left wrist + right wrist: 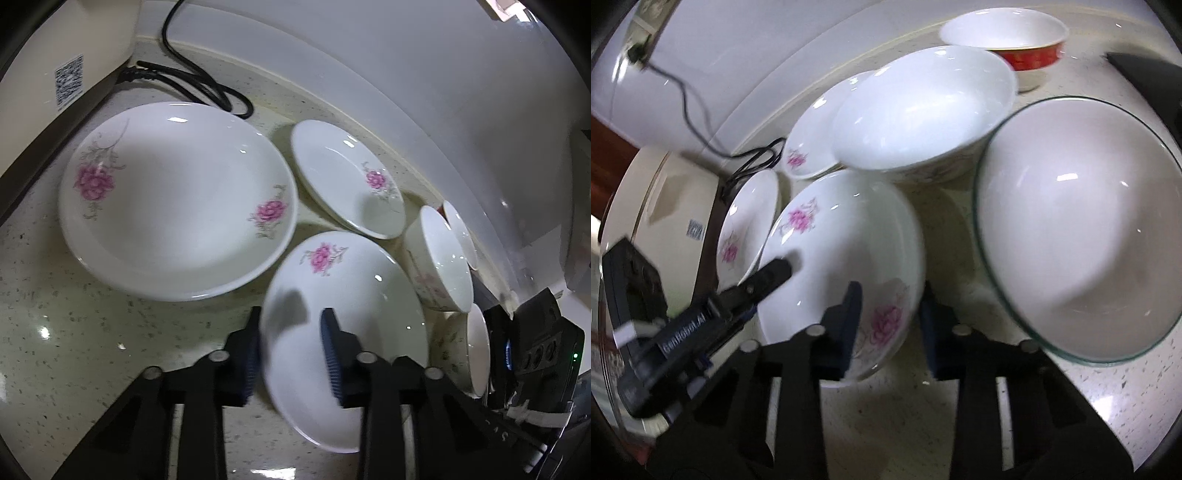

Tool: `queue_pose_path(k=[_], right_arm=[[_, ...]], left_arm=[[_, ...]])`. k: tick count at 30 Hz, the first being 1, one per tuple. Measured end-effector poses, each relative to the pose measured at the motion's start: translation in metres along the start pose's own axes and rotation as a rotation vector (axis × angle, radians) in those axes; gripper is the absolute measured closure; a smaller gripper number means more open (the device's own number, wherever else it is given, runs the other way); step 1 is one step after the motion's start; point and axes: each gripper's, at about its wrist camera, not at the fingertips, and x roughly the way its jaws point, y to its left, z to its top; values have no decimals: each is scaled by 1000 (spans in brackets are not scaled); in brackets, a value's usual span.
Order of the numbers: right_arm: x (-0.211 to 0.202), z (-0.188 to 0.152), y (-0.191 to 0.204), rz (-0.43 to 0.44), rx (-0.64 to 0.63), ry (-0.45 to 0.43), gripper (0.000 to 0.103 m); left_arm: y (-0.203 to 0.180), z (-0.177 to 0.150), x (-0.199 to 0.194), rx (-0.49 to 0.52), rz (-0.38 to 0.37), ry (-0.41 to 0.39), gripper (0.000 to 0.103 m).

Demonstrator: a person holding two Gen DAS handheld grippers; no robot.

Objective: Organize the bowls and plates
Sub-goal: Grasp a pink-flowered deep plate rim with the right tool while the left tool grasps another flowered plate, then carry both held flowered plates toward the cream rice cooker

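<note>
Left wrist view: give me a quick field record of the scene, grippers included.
held item: floral plate, tilted, its rim between the left gripper fingers
left gripper: straddles that plate's rim, closed on it
right gripper: open, at the same plate's opposite rim
large plate: flat on the countertop
small plate: behind the held one
bowls: white bowl, red-banded bowl, glass bowl

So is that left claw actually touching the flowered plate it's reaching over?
Touching. In the left wrist view, the left gripper has one finger on each side of the flowered plate's rim, pads pressed against it.
</note>
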Motion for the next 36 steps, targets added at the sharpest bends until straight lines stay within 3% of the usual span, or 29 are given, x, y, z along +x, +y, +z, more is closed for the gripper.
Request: queue_pose_path(k=[1,3,11,16,20,24,36], right_arm=[[0,-1,0,-11,-7,-1,87],[-1,-4,0,-7,-20,4,88],[-13,-23,-5,4,-74,40,88],[-15,-27,-1,-13,-111,46,86],[-13,-31,5,-26,-154,41,84],[-18,-38,-2,-20,-145,44,85],[-31,-64,4,30,-190,48,86]], left_arm=[[2,0,0,-2,3,1,84],[8,-3,-4,-5,-2,6,87],[4,-28,-20,95,49,18,87],[-2,-18,-14,114,89,14,84],[-12,-17,-9,188,103,19,84],[-9,-27,-14,179,70,38,87],[6,-71,-59,200,99,10,87]])
